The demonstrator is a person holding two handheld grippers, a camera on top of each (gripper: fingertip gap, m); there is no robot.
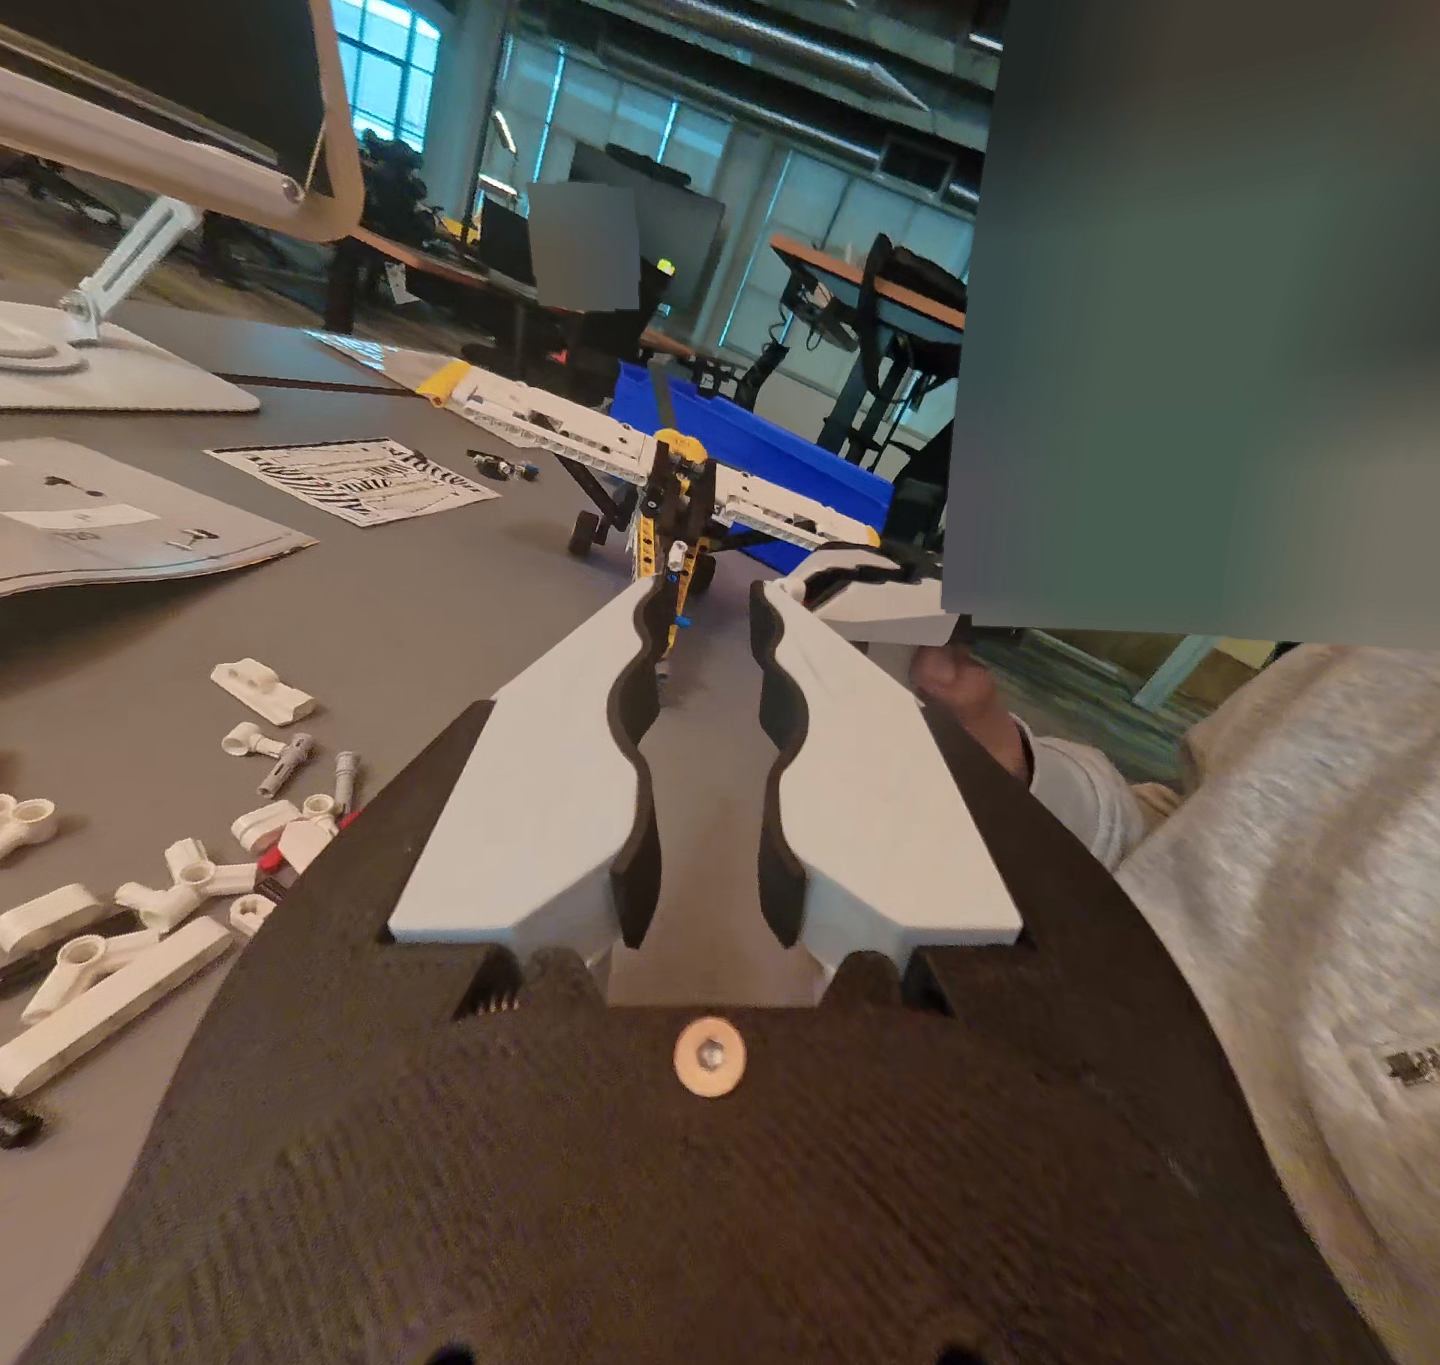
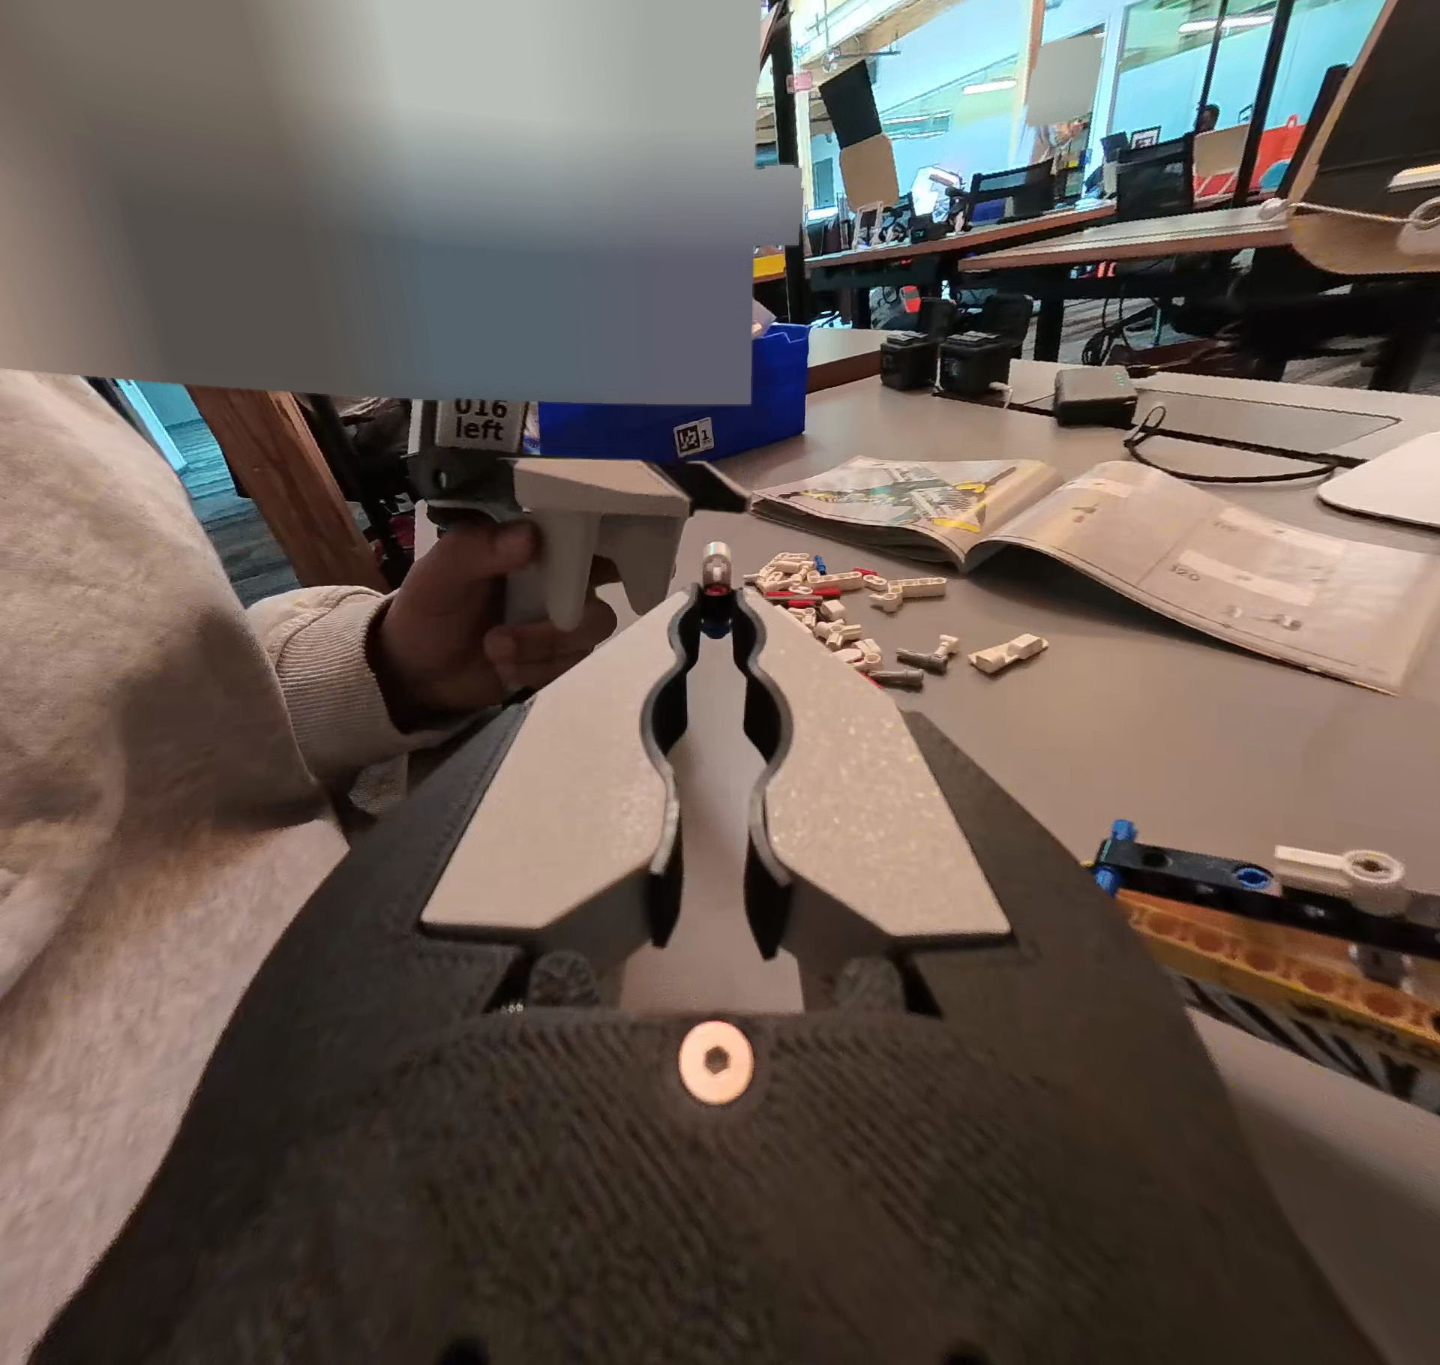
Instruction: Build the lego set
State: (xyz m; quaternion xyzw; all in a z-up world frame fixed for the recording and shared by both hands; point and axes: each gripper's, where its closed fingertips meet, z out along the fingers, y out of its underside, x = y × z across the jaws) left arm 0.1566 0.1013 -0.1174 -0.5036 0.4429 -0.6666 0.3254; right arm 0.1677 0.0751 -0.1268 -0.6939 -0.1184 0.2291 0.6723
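Left gripper sits closest in the left wrist view, jaws spread with nothing between them, aimed down the tail of the lego plane standing on the grey table: white wings, yellow and black body, small black wheels. Only this view shows the whole model, the blue bin behind it and a sheet of stickers farther left. Loose white and grey lego pieces lie scattered just left of the gripper. Right gripper in its own view has jaws pinching a small lego pin assembly, grey tip up, red and blue below, held above the table. That view alone shows the open instruction booklet past the piece pile, and only the plane's yellow and black tail beam at the right edge. The person's hand grips the left gripper's white handle there.
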